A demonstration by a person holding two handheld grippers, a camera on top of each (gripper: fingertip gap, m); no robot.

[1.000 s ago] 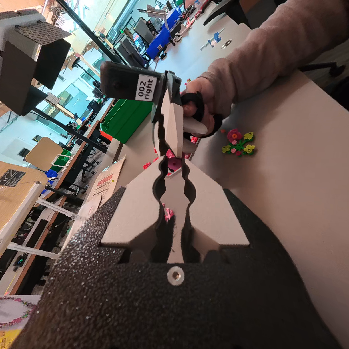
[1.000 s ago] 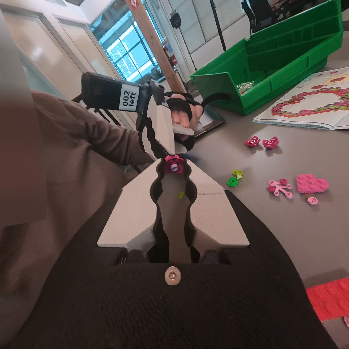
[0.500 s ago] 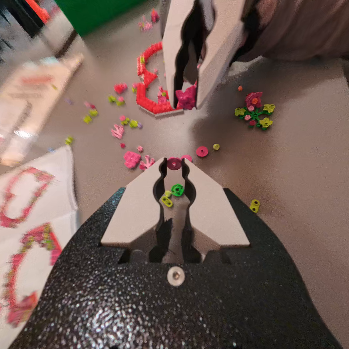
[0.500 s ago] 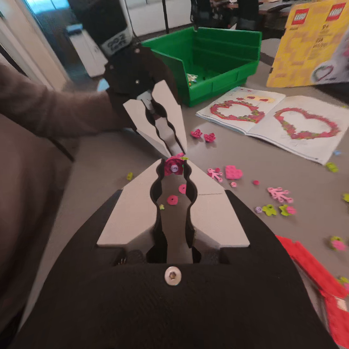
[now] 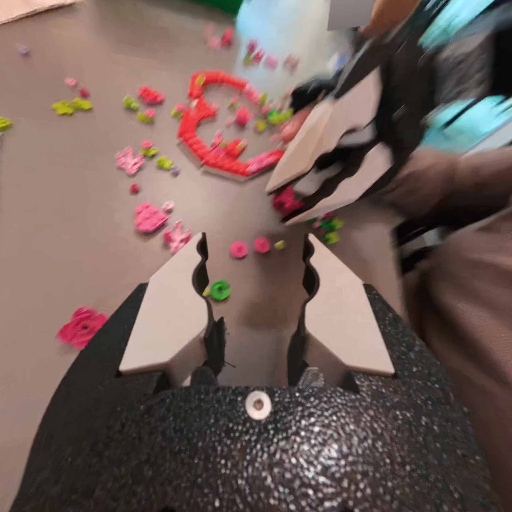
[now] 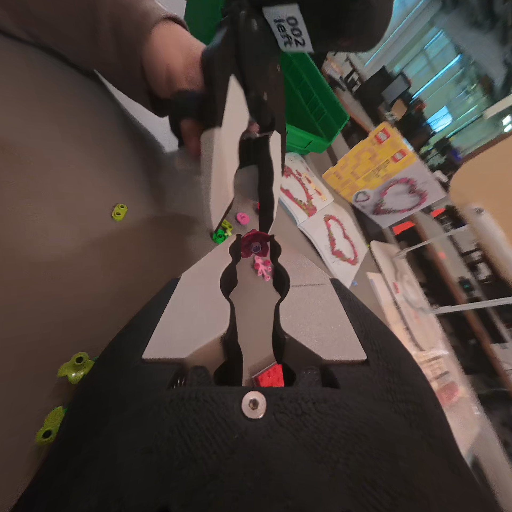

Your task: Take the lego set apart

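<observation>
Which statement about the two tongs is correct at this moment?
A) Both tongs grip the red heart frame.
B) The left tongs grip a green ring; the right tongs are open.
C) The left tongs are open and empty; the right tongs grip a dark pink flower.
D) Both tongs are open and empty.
C: the left tongs stand wide apart with only table between them, while the right tongs pinch the flower at their tips.

A dark pink flower piece (image 6: pixel 254 243) is pinched at the tips of the right tongs (image 6: pixel 253 240). Beyond the spread left tongs (image 5: pixel 255 243), a red, partly stripped heart frame (image 5: pixel 210 149) is seen flat on the bench (image 5: pixel 69 249), ringed by loose pink and green pieces, blurred.
</observation>
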